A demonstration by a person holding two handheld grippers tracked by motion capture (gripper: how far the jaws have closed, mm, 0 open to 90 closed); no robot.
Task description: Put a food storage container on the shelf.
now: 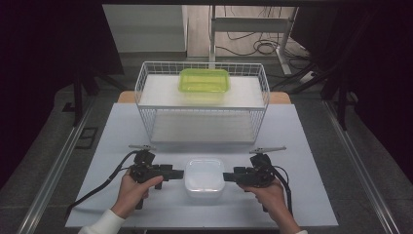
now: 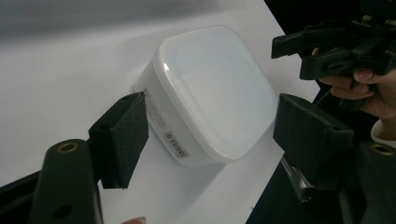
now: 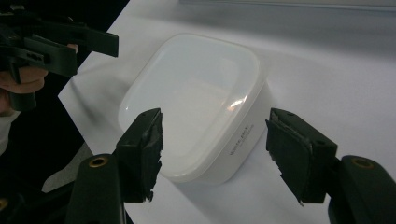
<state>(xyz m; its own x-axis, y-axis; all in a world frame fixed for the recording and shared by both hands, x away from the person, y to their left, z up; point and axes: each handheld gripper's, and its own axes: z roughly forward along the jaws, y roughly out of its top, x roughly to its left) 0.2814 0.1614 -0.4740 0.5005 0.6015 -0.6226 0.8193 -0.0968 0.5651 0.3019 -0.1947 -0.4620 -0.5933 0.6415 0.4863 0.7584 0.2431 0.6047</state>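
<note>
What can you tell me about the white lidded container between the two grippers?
The white container is a squarish, round-cornered tub of milky translucent plastic, its matching lid on. It sits upright and flat on the white tabletop, in front of the wire basket. A printed label with a barcode runs along one side wall. Both grippers' fingers flank it; none visibly touches it.

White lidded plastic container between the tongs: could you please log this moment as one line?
item: white lidded plastic container on table | left tongs: open, beside it | right tongs: open, beside it | held: no
</note>
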